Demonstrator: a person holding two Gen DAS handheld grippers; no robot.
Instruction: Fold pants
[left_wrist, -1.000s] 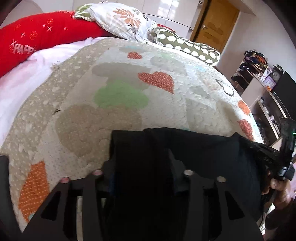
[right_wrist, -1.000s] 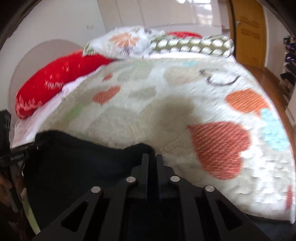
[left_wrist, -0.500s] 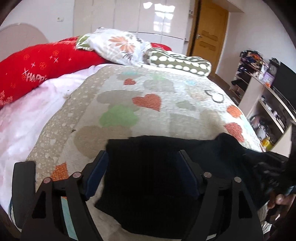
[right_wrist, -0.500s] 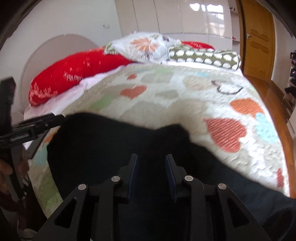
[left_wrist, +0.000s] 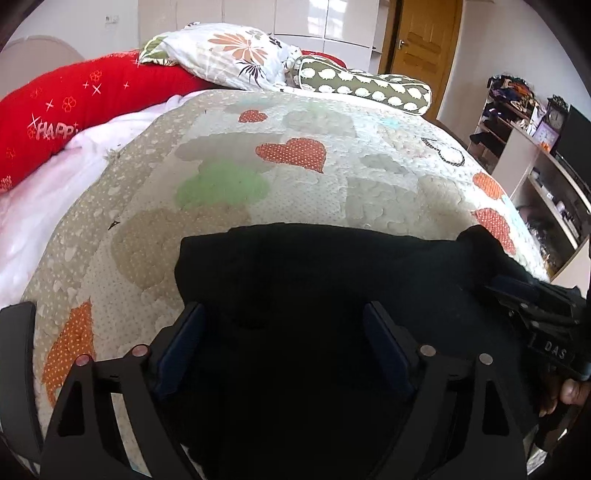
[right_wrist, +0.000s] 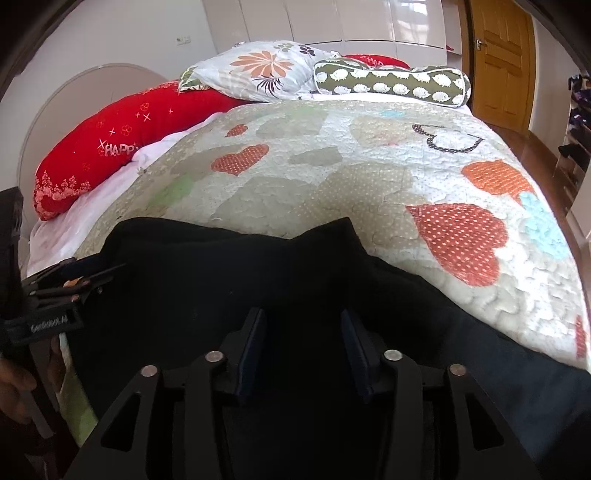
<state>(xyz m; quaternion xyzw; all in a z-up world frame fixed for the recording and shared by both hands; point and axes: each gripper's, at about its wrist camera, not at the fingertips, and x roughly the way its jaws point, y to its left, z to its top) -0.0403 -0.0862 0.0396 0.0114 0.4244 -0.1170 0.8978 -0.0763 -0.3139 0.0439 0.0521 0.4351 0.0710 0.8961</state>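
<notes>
Both tongs stand with their jaws apart and still widening. At the bottom of the left wrist view, the left gripper (left_wrist: 284, 332) spreads wide over the black pants (left_wrist: 332, 295); cloth lies in the gap between its blue pads (left_wrist: 384, 347), but neither pad presses on it. At the bottom of the right wrist view, the right gripper (right_wrist: 303, 343) shows a narrower gap, again with dark cloth under and between the pads and no pinch on it.

The pants lie on the near end of the quilt (left_wrist: 295, 184), filling the lower half of both frames. They are plain black, soft and matte, so dark that seams and folds hardly show. In the left wrist view the far edge runs nearly straight across the middle of the frame, with a squared corner at centre left and a small raised peak at the right. In the right wrist view that peak (right_wrist: 332, 232) stands near the centre, and the cloth spreads to the lower right, past the edge of the quilt.

Each gripper also shows in the other's view: the right one at the right edge of the left wrist view, with a hand (left_wrist: 565, 395) below it; the left one at the left edge of the right wrist view.

Pillows sit at the top of the frames: a red pillow (right_wrist: 110, 147), a floral pillow (right_wrist: 258, 70) and a green bolster (right_wrist: 391, 83).
</notes>
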